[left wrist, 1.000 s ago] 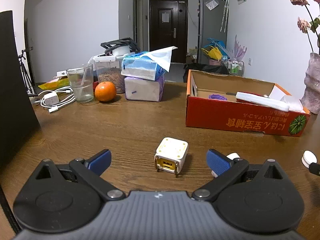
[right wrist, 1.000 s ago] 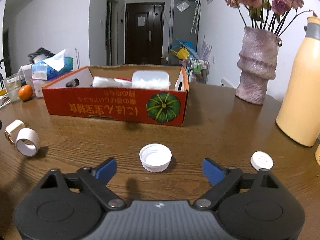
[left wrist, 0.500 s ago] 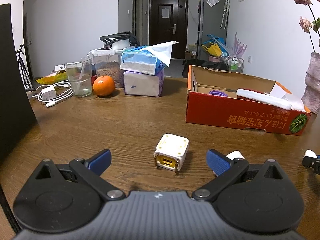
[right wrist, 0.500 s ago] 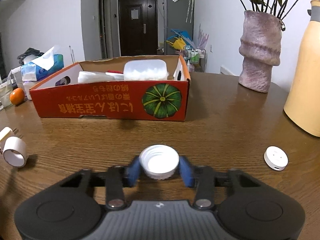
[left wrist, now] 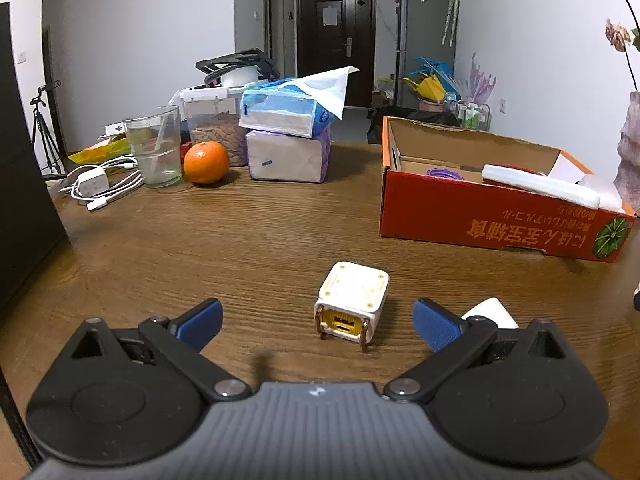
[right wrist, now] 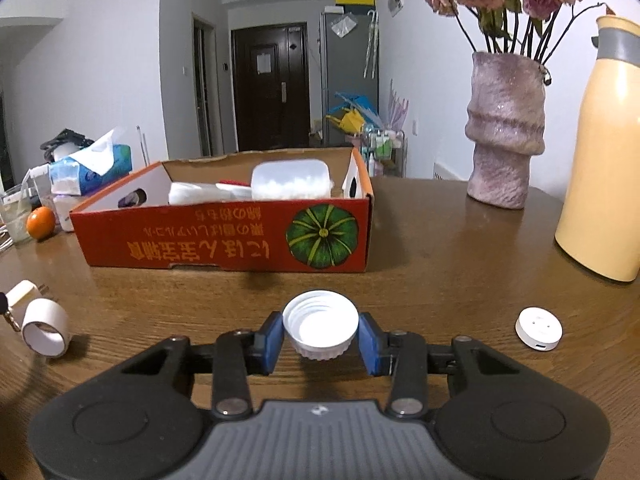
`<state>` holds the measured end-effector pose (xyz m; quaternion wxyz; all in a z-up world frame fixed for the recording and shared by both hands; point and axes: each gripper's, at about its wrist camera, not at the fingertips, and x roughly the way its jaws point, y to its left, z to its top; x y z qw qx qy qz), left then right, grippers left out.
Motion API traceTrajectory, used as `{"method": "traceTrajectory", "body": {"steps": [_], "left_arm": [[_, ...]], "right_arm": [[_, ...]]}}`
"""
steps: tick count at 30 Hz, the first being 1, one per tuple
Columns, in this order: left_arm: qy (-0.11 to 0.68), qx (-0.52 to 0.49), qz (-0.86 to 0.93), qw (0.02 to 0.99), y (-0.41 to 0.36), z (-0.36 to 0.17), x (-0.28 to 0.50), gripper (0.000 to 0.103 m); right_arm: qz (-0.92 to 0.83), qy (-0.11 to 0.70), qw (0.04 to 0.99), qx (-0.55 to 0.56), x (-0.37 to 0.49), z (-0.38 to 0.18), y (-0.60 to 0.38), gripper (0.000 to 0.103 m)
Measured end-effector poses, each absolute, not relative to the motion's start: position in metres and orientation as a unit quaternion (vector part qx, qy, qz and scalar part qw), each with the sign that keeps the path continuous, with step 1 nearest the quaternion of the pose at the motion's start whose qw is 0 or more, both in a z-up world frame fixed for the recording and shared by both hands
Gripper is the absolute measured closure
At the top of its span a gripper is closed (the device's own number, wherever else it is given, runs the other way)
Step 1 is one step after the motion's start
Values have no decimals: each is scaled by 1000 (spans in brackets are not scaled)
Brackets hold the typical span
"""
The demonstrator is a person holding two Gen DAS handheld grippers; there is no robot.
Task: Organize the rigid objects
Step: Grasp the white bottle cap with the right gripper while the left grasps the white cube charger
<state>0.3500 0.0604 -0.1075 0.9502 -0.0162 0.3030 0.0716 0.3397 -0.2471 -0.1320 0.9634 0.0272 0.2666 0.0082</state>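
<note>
The right gripper (right wrist: pixel 320 340) has its blue fingers (right wrist: pixel 270 342) pinched on a white screw cap (right wrist: pixel 320 324), one pad on each side of the ridged rim, the cap's open threaded side facing up. The cap sits just above the wooden surface (right wrist: pixel 440 264), in front of the red cardboard box (right wrist: pixel 224 240) printed with a green pumpkin. Inside that box lie a clear plastic container (right wrist: pixel 292 179) and some white packets. To the right of the cap, apart from it, a small round white device (right wrist: pixel 538 329) rests on the surface; farther right stands a yellow flask (right wrist: pixel 604 184), and behind it a pink textured vase (right wrist: pixel 505 128) with dried roses. At the left edge lies a roll of white tape (right wrist: pixel 45 327).

The left gripper (left wrist: pixel 316 322) holds nothing: its fingers (left wrist: pixel 198 322) are spread wide above the surface, with a white cube charger (left wrist: pixel 352 300) lying between them, touched by neither pad. The charger's yellow port side faces the camera. Beyond it stand the same red box on the right, and on the left an orange (left wrist: pixel 206 162), a glass (left wrist: pixel 154 144), stacked tissue packs (left wrist: pixel 286 132) and a white cable (left wrist: pixel 100 188).
</note>
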Motion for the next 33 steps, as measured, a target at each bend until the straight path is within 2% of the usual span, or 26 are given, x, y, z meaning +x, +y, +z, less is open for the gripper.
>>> {"method": "traceTrajectory", "body": {"steps": [29, 33], "left_arm": [[334, 5, 29, 942, 54, -135, 396, 0], [328, 4, 16, 944, 53, -133, 394, 10]], "right_arm": [[-5, 241, 970, 24, 325, -127, -236, 64], [-7, 242, 970, 25, 325, -127, -236, 64]]}}
